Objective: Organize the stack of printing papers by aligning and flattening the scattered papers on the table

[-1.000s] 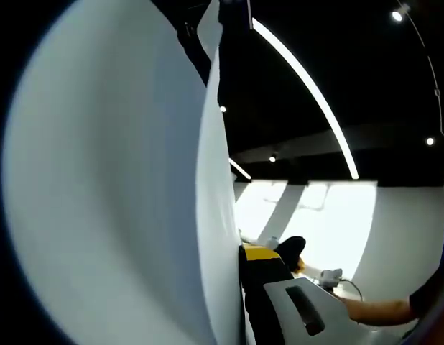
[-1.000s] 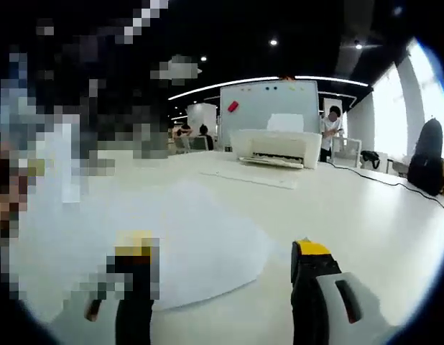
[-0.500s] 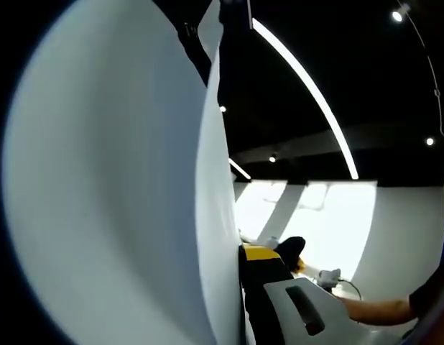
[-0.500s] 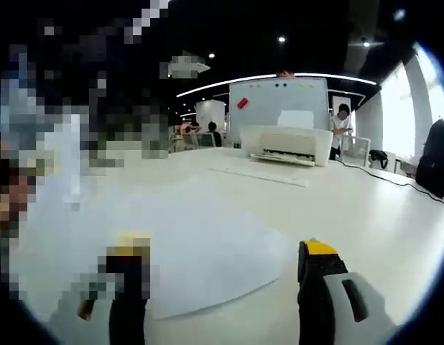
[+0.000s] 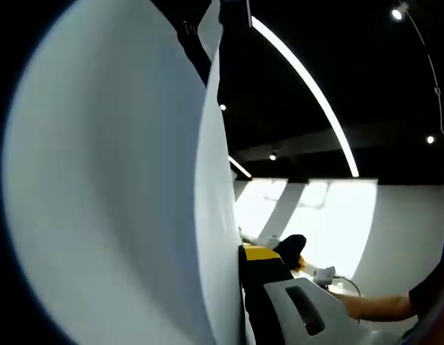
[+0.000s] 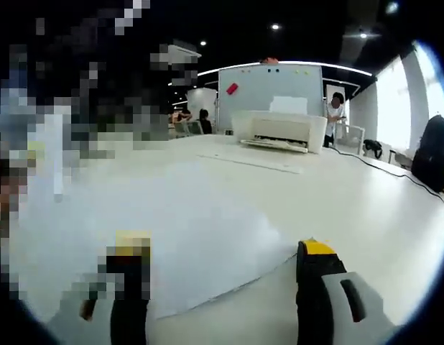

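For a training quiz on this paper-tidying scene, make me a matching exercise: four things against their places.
Things:
1. large white paper sheet
2. flat white paper sheet
3. white desktop printer
4. black backpack

Places:
A. far end of table
B. upright, against the left tongs' camera
C. right table edge
D. flat before the right tongs

Pairs: 1-B, 2-D, 3-A, 4-C
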{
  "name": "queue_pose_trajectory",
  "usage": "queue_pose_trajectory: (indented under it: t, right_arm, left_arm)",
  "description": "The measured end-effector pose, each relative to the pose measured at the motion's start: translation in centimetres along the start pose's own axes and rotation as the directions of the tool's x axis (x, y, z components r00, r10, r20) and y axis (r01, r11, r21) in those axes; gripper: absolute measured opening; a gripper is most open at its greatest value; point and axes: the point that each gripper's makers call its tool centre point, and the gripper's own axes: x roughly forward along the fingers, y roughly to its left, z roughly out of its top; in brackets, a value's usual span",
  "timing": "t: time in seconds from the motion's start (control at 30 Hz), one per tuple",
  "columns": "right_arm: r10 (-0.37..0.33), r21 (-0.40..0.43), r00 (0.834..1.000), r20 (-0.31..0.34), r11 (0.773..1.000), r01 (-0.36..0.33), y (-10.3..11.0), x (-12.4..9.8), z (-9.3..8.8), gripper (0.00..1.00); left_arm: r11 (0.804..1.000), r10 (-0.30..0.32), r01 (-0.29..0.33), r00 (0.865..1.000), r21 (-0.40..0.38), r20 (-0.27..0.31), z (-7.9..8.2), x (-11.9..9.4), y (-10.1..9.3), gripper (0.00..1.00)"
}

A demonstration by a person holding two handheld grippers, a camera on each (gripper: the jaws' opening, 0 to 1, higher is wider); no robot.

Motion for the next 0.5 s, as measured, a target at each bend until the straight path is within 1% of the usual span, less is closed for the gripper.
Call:
queue_pose_trajectory:
  t: [0.17, 0.3, 0.5]
  right_arm:
    - [0.016, -0.009, 1.000, 0.004, 1.000, -0.016, 0.6, -0.3, -0.1, 0.63]
    - [0.031, -0.007, 1.000, 0.002, 1.000, -0.031, 1.2, -0.2, -0.2, 0.46]
    - [0.057, -0.024, 0.998, 0.005, 0.998, -0.057, 1.7, 0.2, 0.1, 0.38]
  left_arm:
    - [1.000, -0.001, 0.001, 1.000, 0.002, 0.001, 0.0, -0.1, -0.1, 0.06]
    - [1.000, -0.001, 0.001, 1.000, 0.003, 0.001, 0.0, -0.1, -0.1, 0.06]
    - [1.000, 0.000, 0.000, 1.000, 0.005, 0.000, 0.0, -0.1, -0.2, 0.06]
